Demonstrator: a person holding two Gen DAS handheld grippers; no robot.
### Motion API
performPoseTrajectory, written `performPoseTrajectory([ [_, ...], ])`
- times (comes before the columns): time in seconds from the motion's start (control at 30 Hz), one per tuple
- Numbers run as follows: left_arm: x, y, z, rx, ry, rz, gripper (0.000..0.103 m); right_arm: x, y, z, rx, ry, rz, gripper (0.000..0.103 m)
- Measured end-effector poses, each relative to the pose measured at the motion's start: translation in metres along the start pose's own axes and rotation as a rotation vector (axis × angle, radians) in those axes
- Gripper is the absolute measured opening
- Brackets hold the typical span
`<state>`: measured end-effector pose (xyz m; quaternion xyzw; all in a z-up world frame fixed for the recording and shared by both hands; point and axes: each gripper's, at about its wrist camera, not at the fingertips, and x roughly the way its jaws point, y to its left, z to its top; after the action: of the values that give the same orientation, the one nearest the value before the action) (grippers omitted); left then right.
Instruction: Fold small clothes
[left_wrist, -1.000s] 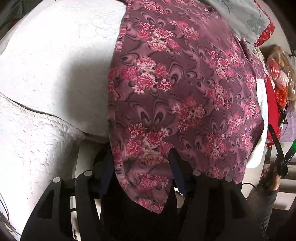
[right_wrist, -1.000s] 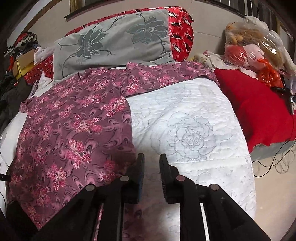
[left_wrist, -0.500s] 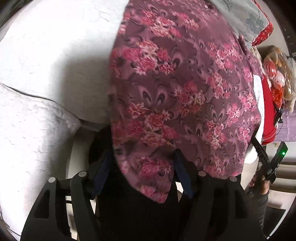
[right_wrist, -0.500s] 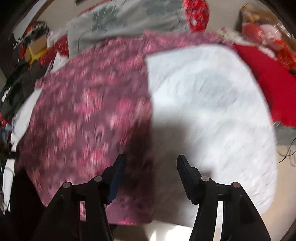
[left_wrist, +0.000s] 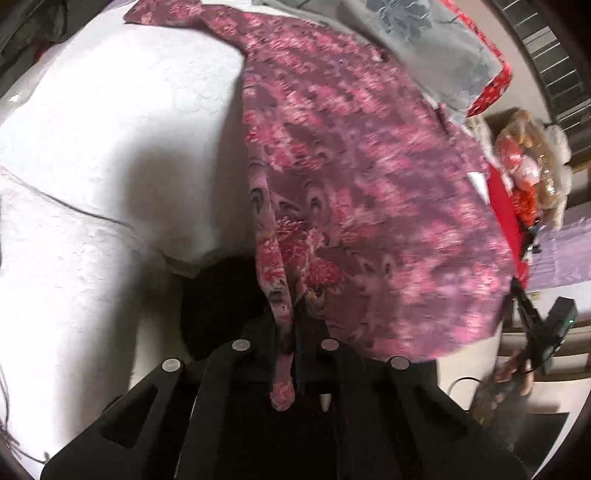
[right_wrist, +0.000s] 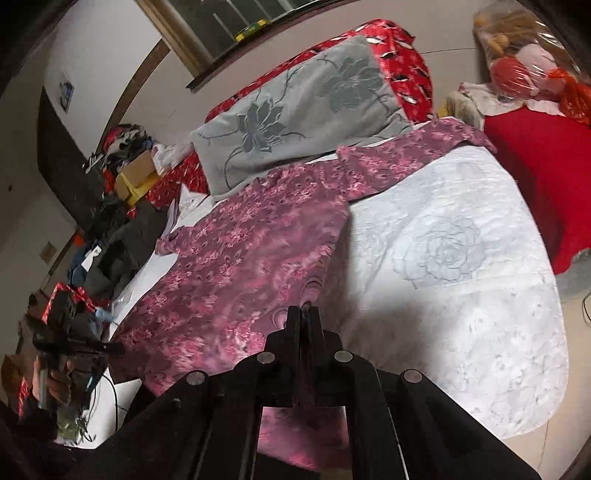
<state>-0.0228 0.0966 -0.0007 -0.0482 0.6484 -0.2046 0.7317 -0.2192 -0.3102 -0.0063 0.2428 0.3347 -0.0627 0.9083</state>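
A maroon blouse with pink flowers (left_wrist: 369, 184) lies spread over the white quilted bed (left_wrist: 122, 122), its sleeves reaching toward the pillow. My left gripper (left_wrist: 291, 332) is shut on the blouse's near hem corner, which is pinched into a fold and hangs down between the fingers. In the right wrist view the same blouse (right_wrist: 251, 258) covers the bed's left half. My right gripper (right_wrist: 304, 314) is shut on the hem's other corner, and the cloth lifts off the quilt (right_wrist: 461, 277) there.
A grey flowered pillow (right_wrist: 306, 110) on a red cushion lies at the head of the bed. A red blanket (right_wrist: 535, 177) and bagged soft toys (right_wrist: 524, 62) sit to the right. Clothes and boxes (right_wrist: 122, 177) pile up on the left. The hand holding the left gripper (right_wrist: 55, 384) shows at lower left.
Both grippers were open around the hem half a second ago; both have shut on it and risen, pulling the blouse's lower edge up off the bed.
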Motion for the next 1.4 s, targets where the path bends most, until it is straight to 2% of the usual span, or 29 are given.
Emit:
performPoseTrajectory([
  [0.13,0.036,0.021,-0.001,-0.040,0.093,0.081,0.007,0.049,-0.033,-0.029,0.074,0.156,-0.118,0.003],
  [0.17,0.041,0.025,-0.002,-0.034,0.099,0.130,0.007,0.062,-0.040,-0.036,0.084,0.203,-0.151,0.002],
  [0.2,0.041,0.026,-0.004,-0.023,0.091,0.156,0.007,0.076,-0.044,-0.040,0.075,0.261,-0.224,0.002],
  [0.23,0.036,0.028,-0.003,-0.018,0.074,0.152,0.007,0.081,-0.044,-0.040,0.065,0.280,-0.266,0.002],
  [0.27,0.027,0.031,0.000,-0.019,0.041,0.131,0.007,0.083,-0.043,-0.034,0.063,0.275,-0.270,0.002],
  [0.3,0.016,0.030,0.006,-0.015,-0.005,0.111,0.007,0.082,-0.040,-0.020,0.073,0.230,-0.238,0.006],
  [0.37,-0.003,0.022,0.024,0.020,-0.087,0.086,0.012,0.082,-0.030,0.006,0.068,0.155,-0.199,0.008],
  [0.4,-0.007,0.015,0.033,0.039,-0.116,0.079,0.024,0.087,-0.019,0.024,0.052,0.117,-0.177,0.008],
  [0.43,-0.008,0.003,0.049,0.066,-0.154,0.073,0.043,0.095,-0.012,0.038,0.038,0.093,-0.163,0.008],
  [0.5,0.004,-0.018,0.078,0.099,-0.200,0.079,0.060,0.120,-0.001,0.061,0.017,0.062,-0.142,0.008],
  [0.6,0.049,-0.045,0.118,0.113,-0.198,0.099,0.059,0.166,0.003,0.076,0.012,0.066,-0.145,0.008],
  [0.67,0.082,-0.058,0.138,0.112,-0.192,0.148,0.059,0.207,-0.003,0.075,-0.020,0.157,-0.215,0.008],
  [0.7,0.094,-0.060,0.143,0.113,-0.180,0.183,0.059,0.212,-0.005,0.077,-0.025,0.166,-0.213,0.007],
  [0.73,0.103,-0.063,0.146,0.115,-0.167,0.203,0.059,0.209,-0.007,0.081,-0.024,0.138,-0.188,0.004],
  [0.77,0.111,-0.067,0.150,0.119,-0.157,0.220,0.060,0.203,-0.014,0.096,0.006,0.123,-0.151,0.004],
  [0.83,0.110,-0.076,0.152,0.153,-0.199,0.212,0.061,0.185,-0.040,0.125,0.089,0.040,-0.136,0.006],
  [0.9,0.107,-0.081,0.157,0.178,-0.204,0.177,0.062,0.166,-0.089,0.164,0.231,-0.077,-0.176,0.023],
  [0.93,0.106,-0.081,0.158,0.177,-0.205,0.158,0.062,0.157,-0.124,0.182,0.330,-0.140,-0.215,0.039],
  [0.97,0.104,-0.081,0.161,0.171,-0.206,0.130,0.062,0.153,-0.146,0.190,0.394,-0.172,-0.243,0.047],
  [1.03,0.102,-0.080,0.165,0.157,-0.217,0.087,0.063,0.148,-0.202,0.209,0.571,-0.241,-0.298,0.047],
  [1.1,0.101,-0.078,0.169,0.139,-0.219,0.049,0.063,0.154,-0.242,0.220,0.701,-0.284,-0.303,0.047],
  [1.17,0.100,-0.080,0.175,0.128,-0.220,0.022,0.063,0.171,-0.269,0.228,0.802,-0.291,-0.301,0.051],
  [1.23,0.101,-0.088,0.185,0.136,-0.223,0.016,0.063,0.183,-0.289,0.235,0.857,-0.341,-0.287,0.053],
  [1.27,0.102,-0.092,0.187,0.142,-0.227,0.016,0.063,0.188,-0.296,0.242,0.862,-0.364,-0.285,0.059],
  [1.33,0.099,-0.096,0.194,0.159,-0.246,0.010,0.063,0.200,-0.309,0.251,0.870,-0.349,-0.262,0.069],
  [1.4,0.097,-0.102,0.203,0.167,-0.265,0.000,0.063,0.209,-0.313,0.262,0.841,-0.332,-0.290,0.073],
])
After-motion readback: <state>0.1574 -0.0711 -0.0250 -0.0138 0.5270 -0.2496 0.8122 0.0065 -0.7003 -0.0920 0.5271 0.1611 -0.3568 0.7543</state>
